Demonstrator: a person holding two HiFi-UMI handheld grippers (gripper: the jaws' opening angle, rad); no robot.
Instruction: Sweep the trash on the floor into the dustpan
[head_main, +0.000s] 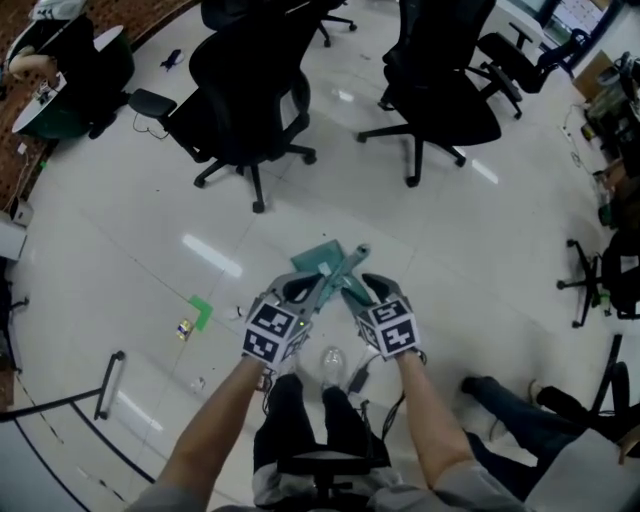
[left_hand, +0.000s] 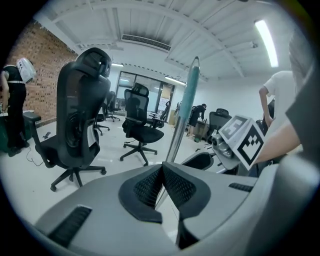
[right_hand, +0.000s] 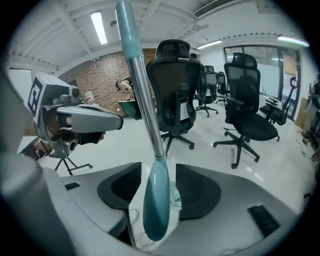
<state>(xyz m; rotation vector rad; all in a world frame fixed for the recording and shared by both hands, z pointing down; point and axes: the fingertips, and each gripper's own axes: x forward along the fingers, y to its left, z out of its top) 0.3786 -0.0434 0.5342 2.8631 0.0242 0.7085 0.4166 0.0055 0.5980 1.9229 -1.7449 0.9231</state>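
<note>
In the head view both grippers are low over the white floor with a teal dustpan lying just beyond them. My left gripper is shut on a thin metal handle with a teal tip that rises past the jaws. My right gripper is open: the teal grip of a second handle stands between its pads with a narrow gap on each side. Trash lies on the floor to the left: a green scrap and a small wrapper. A clear bottle lies near my feet.
Black office chairs stand ahead, and another chair base is at the right. Someone's legs stretch along the floor at lower right. A low metal stand sits at lower left. A person stands far left.
</note>
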